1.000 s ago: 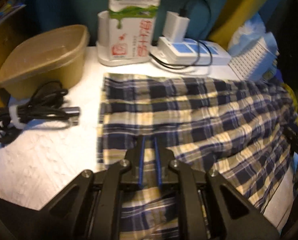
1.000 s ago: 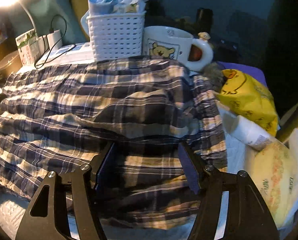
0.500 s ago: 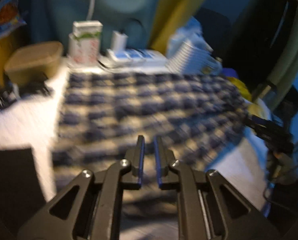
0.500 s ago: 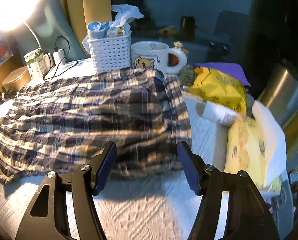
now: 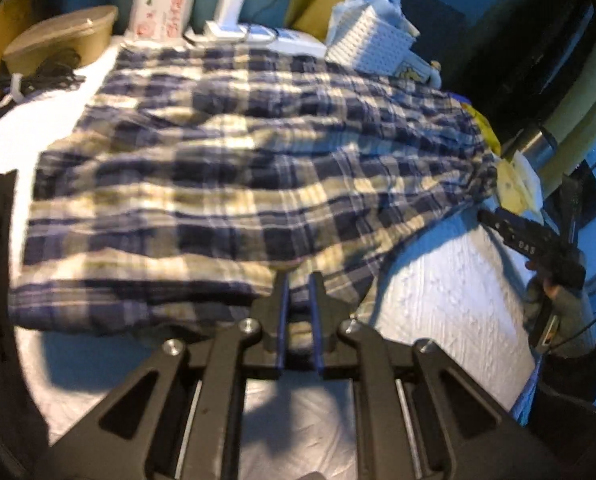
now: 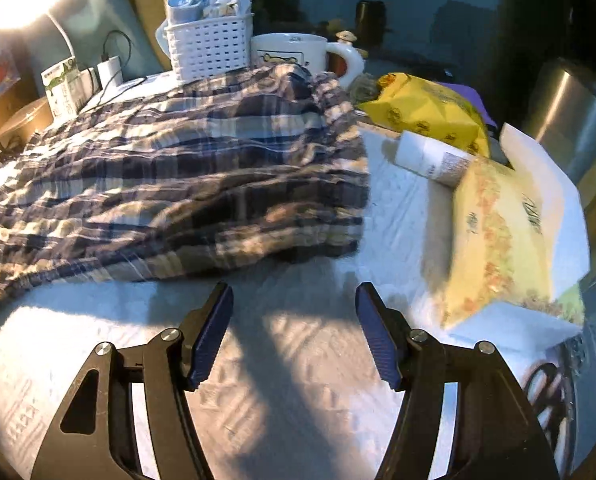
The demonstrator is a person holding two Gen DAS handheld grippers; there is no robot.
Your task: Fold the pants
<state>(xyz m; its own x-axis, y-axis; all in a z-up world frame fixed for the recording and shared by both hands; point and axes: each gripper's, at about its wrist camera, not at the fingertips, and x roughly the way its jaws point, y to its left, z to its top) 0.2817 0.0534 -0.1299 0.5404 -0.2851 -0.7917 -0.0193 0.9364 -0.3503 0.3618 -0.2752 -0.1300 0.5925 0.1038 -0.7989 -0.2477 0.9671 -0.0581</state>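
The blue, navy and cream plaid pants lie spread on the white textured table cover. They also show in the right wrist view. My left gripper sits at the near hem of the pants, its jaws nearly closed with a narrow gap over the cloth edge. My right gripper is open and empty, just in front of the pants' near right edge. The right gripper also shows at the right edge of the left wrist view.
Behind the pants stand a brown lidded bowl, a milk carton, a charger on a power strip, a white basket and a mug. A black cable lies far left. A yellow bag, tissue pack and steel pot crowd the right.
Both grippers have pulled back toward me off the pants. The right gripper, earlier over the cloth, is now over bare table cover. The left gripper moved from mid-cloth to the near hem.
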